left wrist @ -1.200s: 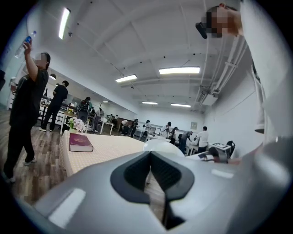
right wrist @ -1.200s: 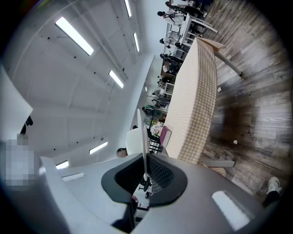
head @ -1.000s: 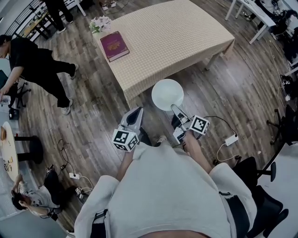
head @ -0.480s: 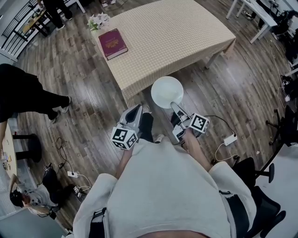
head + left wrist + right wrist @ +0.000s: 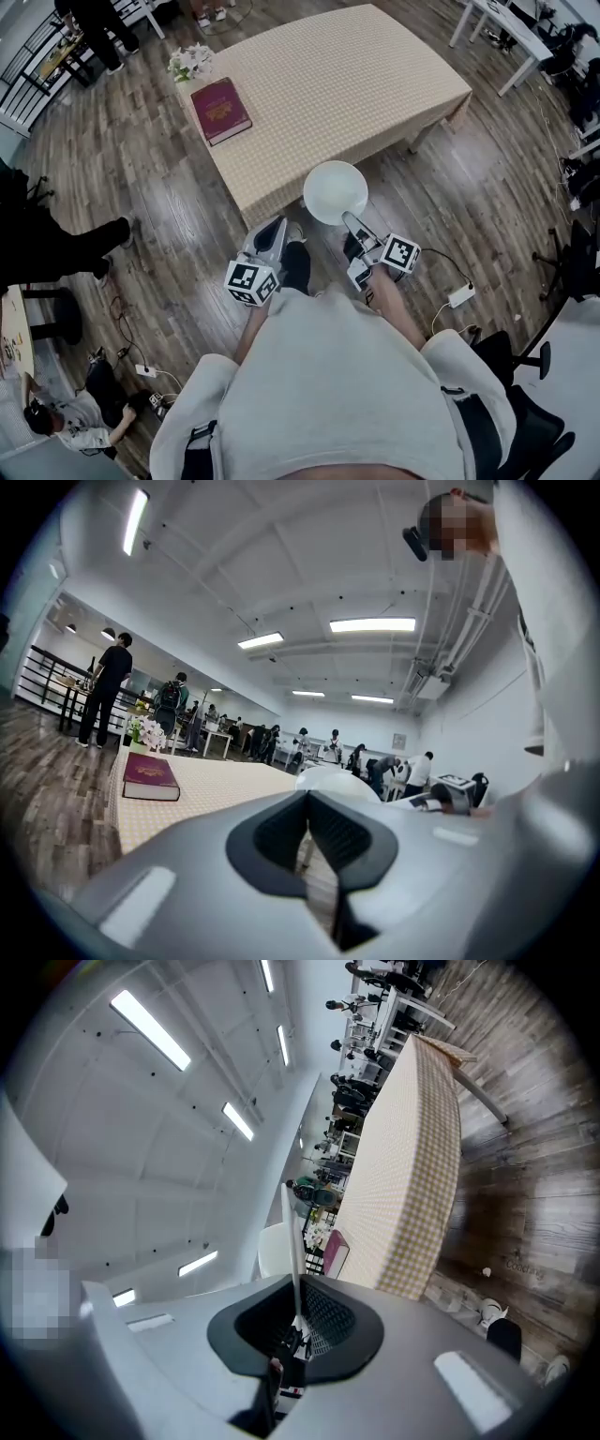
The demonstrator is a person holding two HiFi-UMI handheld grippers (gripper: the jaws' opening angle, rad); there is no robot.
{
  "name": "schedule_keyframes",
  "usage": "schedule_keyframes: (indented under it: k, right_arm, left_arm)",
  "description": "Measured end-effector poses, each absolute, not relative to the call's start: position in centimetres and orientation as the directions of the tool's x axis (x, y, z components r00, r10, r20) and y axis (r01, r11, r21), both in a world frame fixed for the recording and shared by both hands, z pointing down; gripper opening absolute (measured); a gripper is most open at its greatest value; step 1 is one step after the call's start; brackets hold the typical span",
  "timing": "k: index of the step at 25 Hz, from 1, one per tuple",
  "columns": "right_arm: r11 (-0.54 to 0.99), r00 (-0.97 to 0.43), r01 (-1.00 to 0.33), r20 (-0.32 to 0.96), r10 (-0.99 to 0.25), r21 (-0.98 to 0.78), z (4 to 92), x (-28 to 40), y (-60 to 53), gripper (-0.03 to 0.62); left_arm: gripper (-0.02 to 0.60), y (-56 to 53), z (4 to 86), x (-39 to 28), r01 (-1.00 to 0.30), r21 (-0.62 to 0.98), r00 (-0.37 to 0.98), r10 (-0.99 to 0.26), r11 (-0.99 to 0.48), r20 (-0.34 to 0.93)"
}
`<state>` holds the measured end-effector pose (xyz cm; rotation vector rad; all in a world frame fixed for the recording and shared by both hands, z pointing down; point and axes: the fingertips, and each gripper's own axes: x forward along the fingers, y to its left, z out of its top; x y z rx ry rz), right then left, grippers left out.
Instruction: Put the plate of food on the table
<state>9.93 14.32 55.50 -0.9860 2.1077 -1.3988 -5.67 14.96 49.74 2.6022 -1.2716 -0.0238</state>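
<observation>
A round white plate [image 5: 336, 191] hangs over the wood floor just short of the near edge of the table [image 5: 356, 75], which has a checked cloth. My right gripper [image 5: 349, 220] is shut on the plate's near rim. In the right gripper view the plate [image 5: 292, 1241] shows edge-on as a thin white line clamped between the jaws of that gripper [image 5: 298, 1321]. From above the plate looks plain white, with no food visible on it. My left gripper [image 5: 274, 225] is held beside it at the left, shut and holding nothing; its own view shows the plate [image 5: 333, 782] ahead.
A dark red book [image 5: 220, 110] and a small bunch of flowers [image 5: 190, 62] lie at the table's left end. A person in black [image 5: 56, 248] is at the far left. Cables and a power strip [image 5: 459, 296] lie on the floor to the right, near a black chair [image 5: 525, 394].
The table has come a little closer and the plate now sits nearer its front edge. The person in black has walked off towards the left. Both grippers keep their hold and pose.
</observation>
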Motion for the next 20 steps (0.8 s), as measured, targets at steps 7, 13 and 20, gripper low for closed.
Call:
schedule_keyframes:
  k: [7, 13, 20]
  right_arm:
    - [0.241, -0.662, -0.333, 0.044, -0.748, -0.912, 55.9, 9.4, 8.2, 0.014]
    - [0.192, -0.654, -0.318, 0.068, -0.753, -0.929, 56.5, 8.1, 2.4, 0.014]
    - [0.211, -0.651, -0.342, 0.069, -0.756, -0.916, 55.0, 6.8, -5.2, 0.014]
  left_arm:
    - [0.008, 8.6, 50.4, -6.0, -0.772, 0.240, 0.622, -0.777, -0.588, 0.097]
    - [0.008, 2.4, 50.5, -7.2, -0.768, 0.250, 0.626, -0.774, -0.589, 0.099]
    - [0.008, -5.5, 49.2, -8.1, -0.754, 0.252, 0.643, -0.760, -0.606, 0.094]
